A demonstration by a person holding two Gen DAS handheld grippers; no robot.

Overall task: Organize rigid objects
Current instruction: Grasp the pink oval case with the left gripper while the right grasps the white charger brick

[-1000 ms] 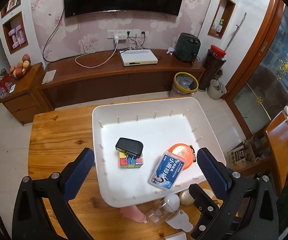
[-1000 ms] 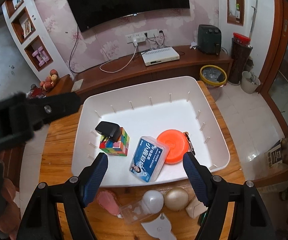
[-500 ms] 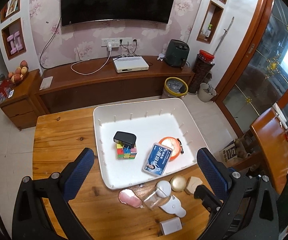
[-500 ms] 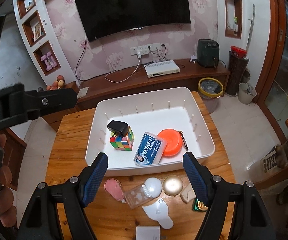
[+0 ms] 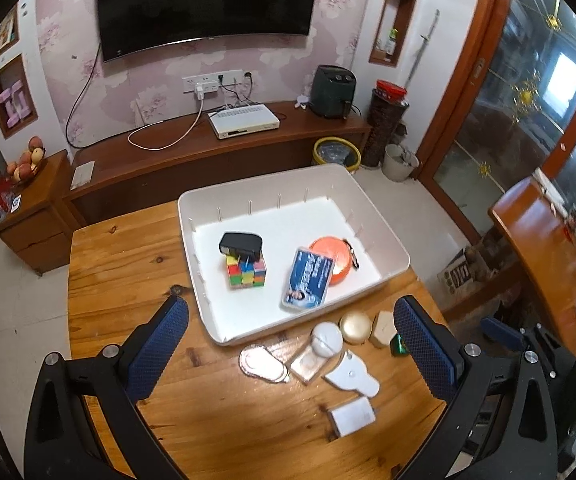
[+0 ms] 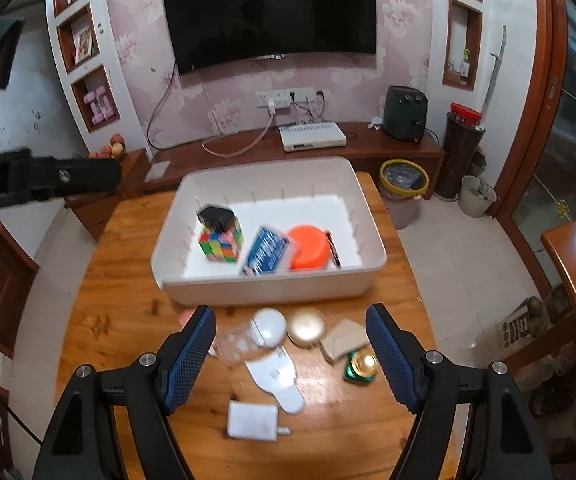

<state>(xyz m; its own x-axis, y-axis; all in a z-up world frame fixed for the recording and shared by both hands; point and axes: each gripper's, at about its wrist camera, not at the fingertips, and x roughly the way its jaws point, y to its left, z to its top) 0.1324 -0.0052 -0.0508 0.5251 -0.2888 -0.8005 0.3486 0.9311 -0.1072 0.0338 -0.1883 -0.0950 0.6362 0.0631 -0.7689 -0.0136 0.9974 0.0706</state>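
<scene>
A white bin point(image 5: 392, 240) point(image 6: 272, 284) on the wooden table holds a colour cube point(image 5: 247, 274) point(image 6: 221, 243) with a black charger point(image 5: 240, 244) on top, a blue box point(image 5: 308, 282) point(image 6: 266, 252) and an orange disc point(image 5: 338, 258) point(image 6: 308, 246). In front of the bin lie a white round lid point(image 6: 270, 326), a gold compact point(image 5: 355, 328) point(image 6: 306, 327), a beige box point(image 6: 344, 340), a green jar point(image 6: 362, 366), a white flat piece point(image 6: 278, 380), a white charger point(image 5: 352, 416) point(image 6: 254, 420) and a pink mirror point(image 5: 260, 364). My left gripper point(image 5: 288, 344) and right gripper point(image 6: 290, 352) are open and empty above these.
A TV cabinet point(image 5: 208, 152) with a set-top box stands behind the table. A yellow-rimmed bin point(image 6: 404, 178) stands on the floor at the right. Another wooden table point(image 5: 536, 248) is at the far right. The left gripper's body point(image 6: 40, 180) shows at the left.
Both grippers have pulled back and up from the bin. The loose items in front of the bin have come fully into view. Nothing was picked up.
</scene>
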